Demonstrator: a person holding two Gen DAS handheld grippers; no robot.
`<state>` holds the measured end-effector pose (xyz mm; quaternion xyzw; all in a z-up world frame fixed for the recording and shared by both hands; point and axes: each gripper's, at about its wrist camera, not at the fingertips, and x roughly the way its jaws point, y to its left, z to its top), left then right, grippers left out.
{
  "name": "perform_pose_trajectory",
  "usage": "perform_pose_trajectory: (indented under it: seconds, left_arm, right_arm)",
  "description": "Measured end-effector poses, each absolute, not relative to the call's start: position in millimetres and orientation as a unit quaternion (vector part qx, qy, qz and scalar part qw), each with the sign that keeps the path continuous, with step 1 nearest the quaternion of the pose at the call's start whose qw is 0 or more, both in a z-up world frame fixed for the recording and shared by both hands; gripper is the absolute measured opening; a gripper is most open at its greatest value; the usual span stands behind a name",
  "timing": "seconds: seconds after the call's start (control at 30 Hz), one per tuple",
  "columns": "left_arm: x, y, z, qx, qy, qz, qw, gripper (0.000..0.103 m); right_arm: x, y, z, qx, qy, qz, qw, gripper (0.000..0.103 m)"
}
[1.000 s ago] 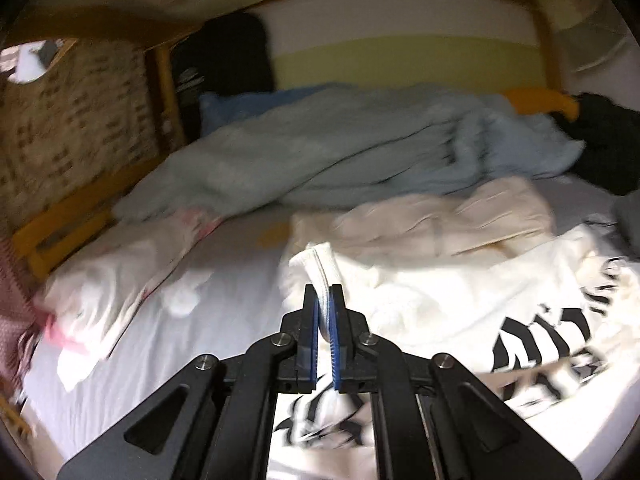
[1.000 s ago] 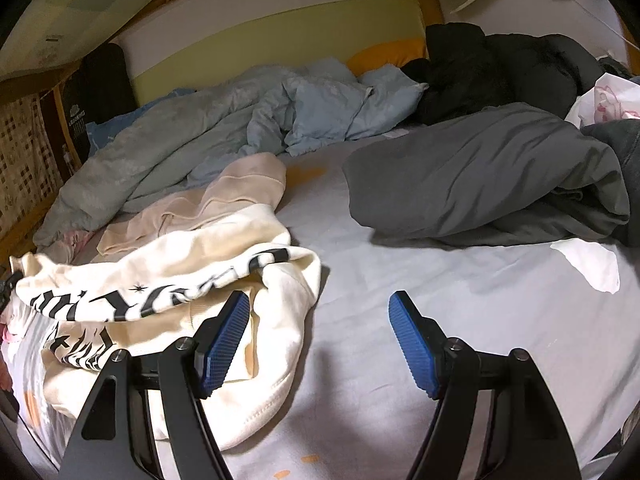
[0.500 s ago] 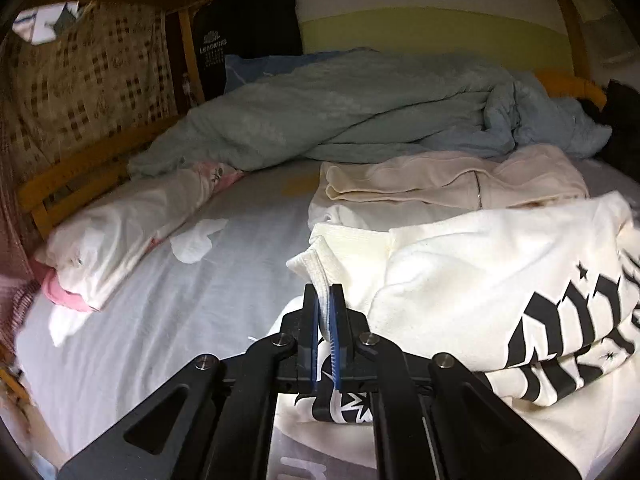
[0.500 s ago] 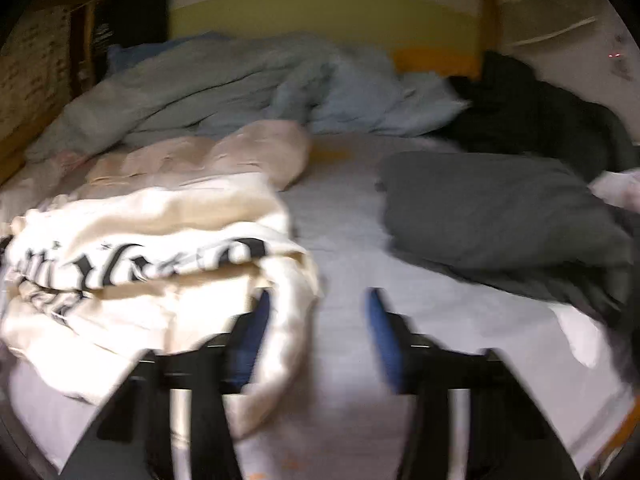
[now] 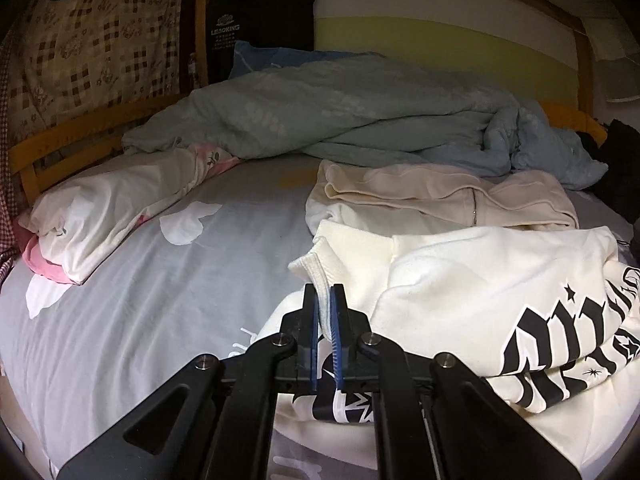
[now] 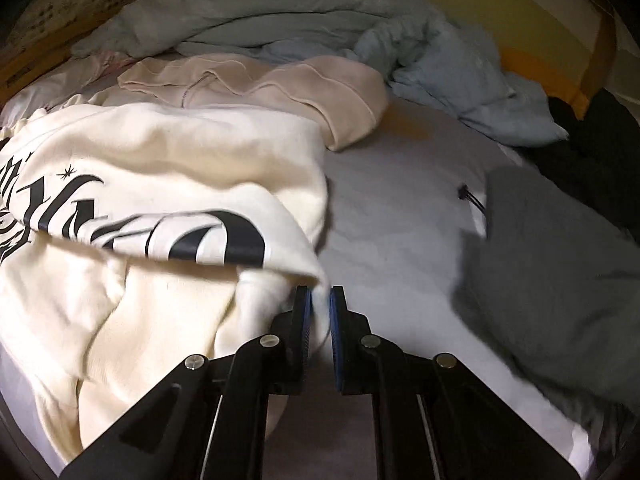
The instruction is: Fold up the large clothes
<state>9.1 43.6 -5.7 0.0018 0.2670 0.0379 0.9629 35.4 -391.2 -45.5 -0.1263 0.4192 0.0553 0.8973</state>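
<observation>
Left hand-held gripper (image 5: 325,300) is pinching the ribbed edge of the cream sweatshirt (image 5: 480,280), while the right hand-held gripper (image 6: 320,304) is clamping its opposite edge; the sweatshirt (image 6: 160,152) is lying on the bed (image 5: 140,300), just beside a beige hoodie (image 5: 440,196).

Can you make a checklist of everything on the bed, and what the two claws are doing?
Surface: bed sheet, grey with white shapes.
Job's things: cream sweatshirt with black lettering, bunched and partly doubled over.
Clutter: beige hoodie behind it; blue quilt; white pillow; grey garment; black clothes.
Claws: left claw shut on the sweatshirt's ribbed edge; right claw closed on a fold at its other side.
Cables: nothing seen.
Surroundings: wooden bed rail, checked curtain, yellow-green wall.
</observation>
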Motion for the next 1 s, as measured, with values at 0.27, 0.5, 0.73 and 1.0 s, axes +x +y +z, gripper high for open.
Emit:
perform_pose_trajectory:
  seconds: [0.27, 0.5, 0.73, 1.0]
  left_arm:
    - [10.8, 34.2, -13.3, 0.031, 0.272, 0.045, 0.961, 0.006]
    - [-9.6, 44.9, 8.2, -0.002, 0.226, 0.042, 0.973, 0.006]
    - [-7.2, 44.3, 3.3, 0.008, 0.267, 0.042, 0.963, 0.006]
    - [-2.3, 25.0, -19.2, 0.111, 0.283, 0.101, 0.947, 0.012]
  right_arm:
    - [56.9, -379.7, -51.0, -0.135, 0.424, 0.072, 0.893, 0.005]
    - [-14.6, -370.7, -14.4, -0.107, 0.321, -0.046, 0.940, 0.002]
    - [-83.2, -382.9, -17.0, -0.016, 0.339, -0.041, 0.940, 0.002]
    - [-92.4, -357.6, -54.8, -0.054, 0.380, -0.073, 0.920, 0.002]
